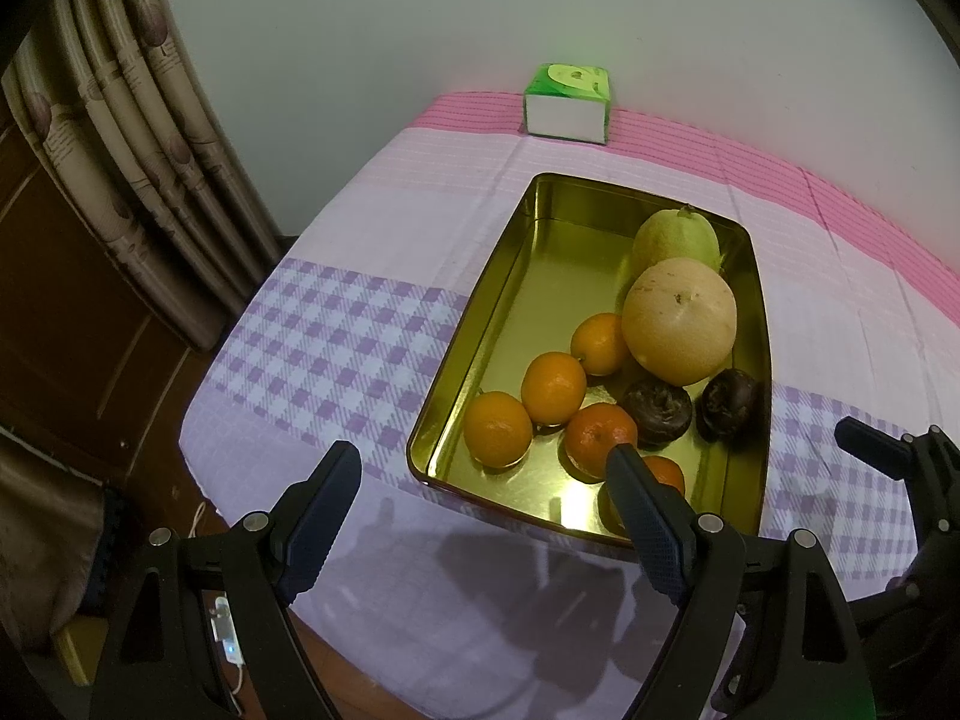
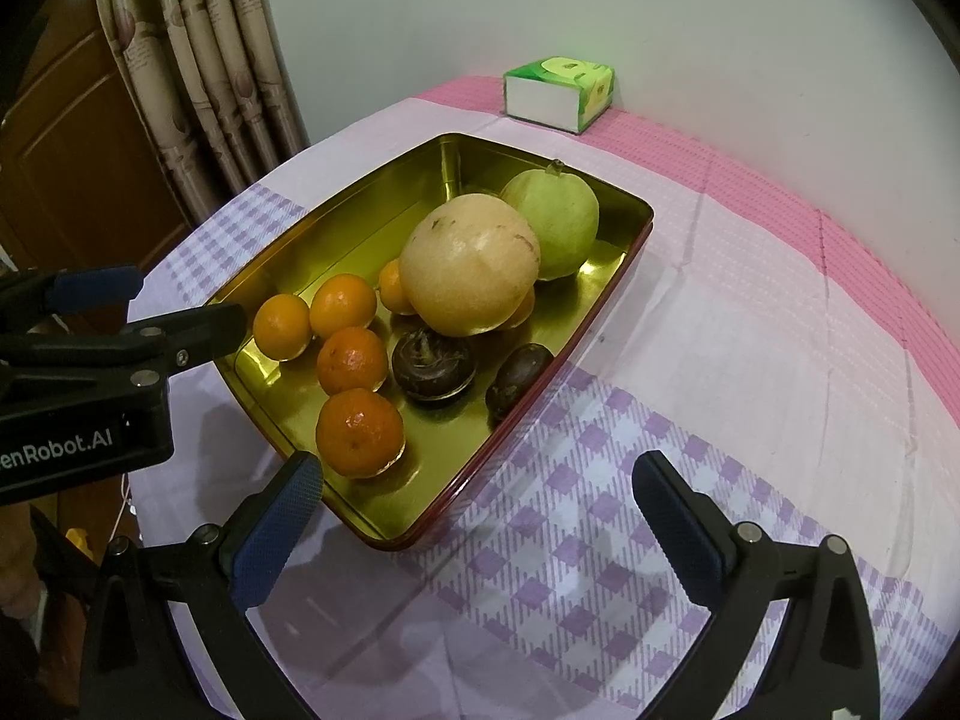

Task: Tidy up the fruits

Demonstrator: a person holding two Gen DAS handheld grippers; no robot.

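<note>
A gold metal tray (image 1: 480,324) (image 2: 336,222) holds the fruit: a green guava (image 1: 678,237) (image 2: 558,216), a large pale pear (image 1: 678,321) (image 2: 468,264), several oranges (image 1: 552,387) (image 2: 360,432) and two dark purple fruits (image 1: 657,411) (image 2: 432,366). My left gripper (image 1: 486,468) is open and empty above the tray's near edge. My right gripper (image 2: 480,480) is open and empty above the tray's near right corner. The right gripper also shows at the right edge of the left wrist view (image 1: 900,462), and the left gripper shows at the left of the right wrist view (image 2: 138,306).
The tray stands on a pink and purple checked cloth (image 1: 336,330) (image 2: 720,360) over a table. A green and white tissue box (image 1: 567,102) (image 2: 561,93) stands at the back by the wall. Curtains (image 1: 138,138) and a wooden door hang to the left.
</note>
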